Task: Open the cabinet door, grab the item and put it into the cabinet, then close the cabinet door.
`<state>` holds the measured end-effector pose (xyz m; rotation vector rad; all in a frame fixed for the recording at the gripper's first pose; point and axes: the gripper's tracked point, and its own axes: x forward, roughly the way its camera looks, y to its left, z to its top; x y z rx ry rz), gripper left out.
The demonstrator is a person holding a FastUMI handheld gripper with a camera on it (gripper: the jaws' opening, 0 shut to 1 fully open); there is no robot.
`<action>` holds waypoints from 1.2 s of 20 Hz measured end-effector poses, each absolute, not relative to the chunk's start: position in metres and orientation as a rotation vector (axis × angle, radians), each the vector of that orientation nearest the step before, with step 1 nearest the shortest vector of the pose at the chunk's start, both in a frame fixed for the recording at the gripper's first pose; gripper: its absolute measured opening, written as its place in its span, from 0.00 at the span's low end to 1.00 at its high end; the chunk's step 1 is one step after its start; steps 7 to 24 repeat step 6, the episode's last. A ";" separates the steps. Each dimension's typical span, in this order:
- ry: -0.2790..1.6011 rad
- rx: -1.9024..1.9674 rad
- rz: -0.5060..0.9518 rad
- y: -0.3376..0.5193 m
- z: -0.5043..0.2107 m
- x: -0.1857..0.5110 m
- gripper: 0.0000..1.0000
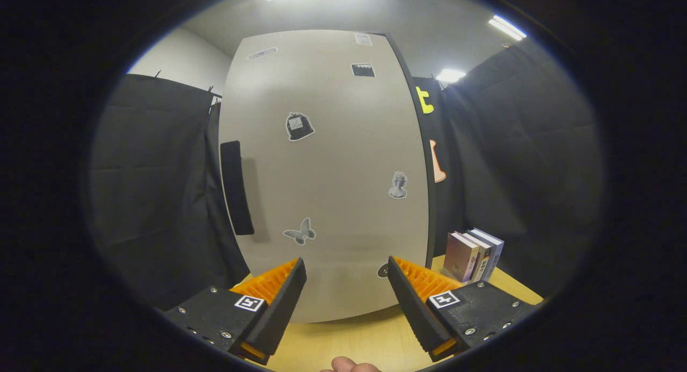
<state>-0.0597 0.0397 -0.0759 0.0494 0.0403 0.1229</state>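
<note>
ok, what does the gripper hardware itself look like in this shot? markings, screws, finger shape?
The gripper has two wedge-shaped fingers with ribbed inner faces, set apart with nothing between them. Each sits on a flat black block studded with small silver screws, and each block carries a square black-and-white marker near the finger base. No cables can be seen. A bit of the person's hand peeks in below; no sleeve visible.

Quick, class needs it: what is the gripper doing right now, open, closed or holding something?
Gripper: jaws open, holding nothing, facing the closed cabinet door.
</note>
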 end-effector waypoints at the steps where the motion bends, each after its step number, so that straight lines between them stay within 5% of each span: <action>1: 0.035 0.039 0.126 0.039 -0.073 -0.061 0.95; 24: 0.031 0.055 0.154 0.040 -0.066 -0.069 0.95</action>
